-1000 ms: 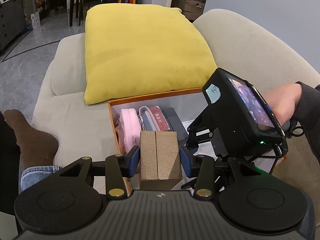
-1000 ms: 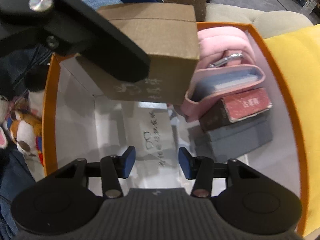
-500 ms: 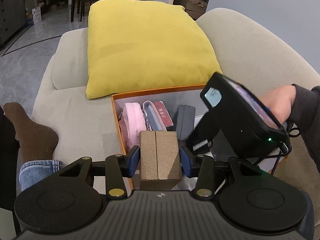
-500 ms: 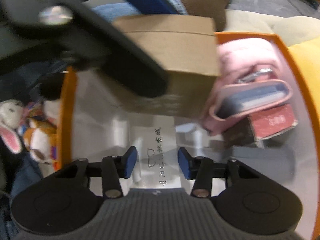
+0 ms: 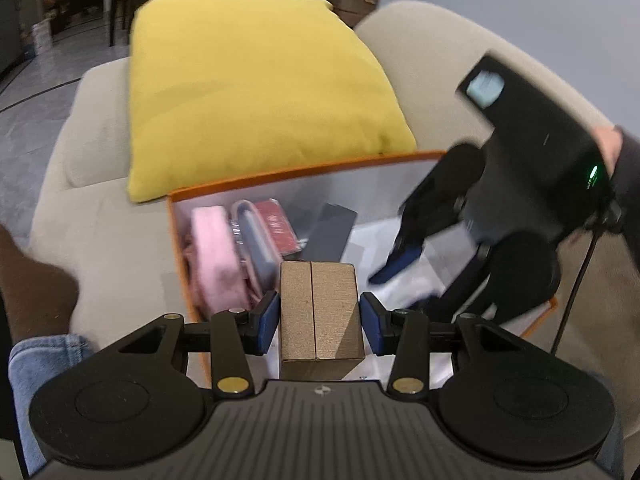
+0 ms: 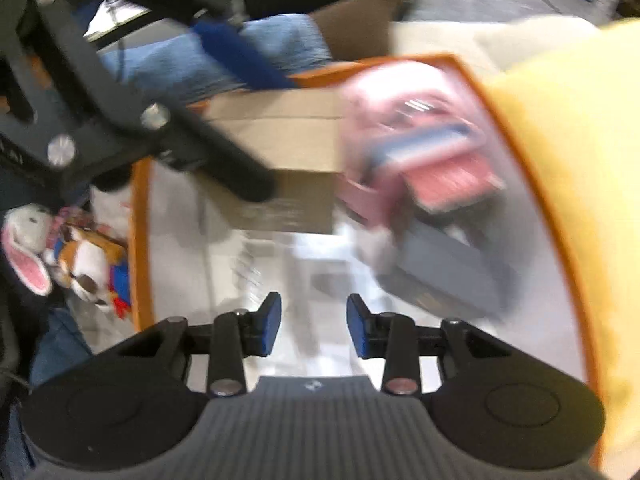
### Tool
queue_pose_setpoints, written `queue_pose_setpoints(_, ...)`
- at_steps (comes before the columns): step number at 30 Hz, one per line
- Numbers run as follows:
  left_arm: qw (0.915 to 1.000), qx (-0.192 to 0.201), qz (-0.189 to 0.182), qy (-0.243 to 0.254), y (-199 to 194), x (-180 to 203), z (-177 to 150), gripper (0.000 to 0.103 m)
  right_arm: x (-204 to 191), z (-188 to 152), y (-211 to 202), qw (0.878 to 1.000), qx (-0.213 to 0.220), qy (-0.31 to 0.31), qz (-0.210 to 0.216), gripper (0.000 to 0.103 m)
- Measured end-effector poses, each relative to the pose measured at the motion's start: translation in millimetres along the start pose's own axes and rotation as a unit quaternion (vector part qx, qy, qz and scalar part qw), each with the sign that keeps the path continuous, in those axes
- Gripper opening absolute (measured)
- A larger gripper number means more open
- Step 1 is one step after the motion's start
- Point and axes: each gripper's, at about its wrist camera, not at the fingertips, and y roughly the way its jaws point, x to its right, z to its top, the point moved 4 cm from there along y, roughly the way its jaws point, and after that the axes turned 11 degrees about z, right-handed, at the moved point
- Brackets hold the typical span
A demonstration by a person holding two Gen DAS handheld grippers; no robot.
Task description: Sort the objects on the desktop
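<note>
Placing the brown box into the orange storage box (image 5: 304, 170) on the sofa.

I should lower the brown box (image 5: 318, 312) straight into the free white floor beside the pink pouch (image 5: 214, 256); my left hand-held gripper (image 5: 319, 322) clamps it half-open, while my right hand-held gripper (image 6: 314, 330), narrowly parted, holds nothing.

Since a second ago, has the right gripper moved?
Yes. In the left wrist view the right gripper has lifted up and to the right, away from the items packed at the left end of the orange box.
</note>
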Motion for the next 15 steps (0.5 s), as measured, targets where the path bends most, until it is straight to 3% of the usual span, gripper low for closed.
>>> queue_pose_setpoints(5, 0.9996, -0.017, -0.002, 0.024, 18.5, 19.1, 4.9, 0.05, 12.6, -22.8, -7.2, 0.996, -0.014, 0.048, -0.074, 0.038)
queue_pose_setpoints(8, 0.9993, -0.018, 0.0, 0.032, 24.2, 31.9, 6.8, 0.05, 18.0, -29.1, -5.9, 0.994, -0.003, 0.062, -0.094, 0.038)
queue_pose_setpoints(11, 0.9992, -0.023, 0.0, 0.033, 27.8, 35.5, 7.9, 0.05, 29.2, -16.3, 6.4, 0.992, -0.004, 0.036, -0.121, 0.031)
queue_pose_setpoints(12, 0.9992, -0.024, 0.002, 0.033, 28.6, 35.1, 7.2, 0.05, 32.1, -14.1, 10.4, 0.991, -0.008, 0.03, -0.131, 0.024)
queue_pose_setpoints(15, 0.9991, -0.027, 0.006, 0.031, 31.7, 33.9, 5.1, 0.05, 40.4, -4.3, 19.0, 0.991, -0.005, 0.022, -0.131, 0.016)
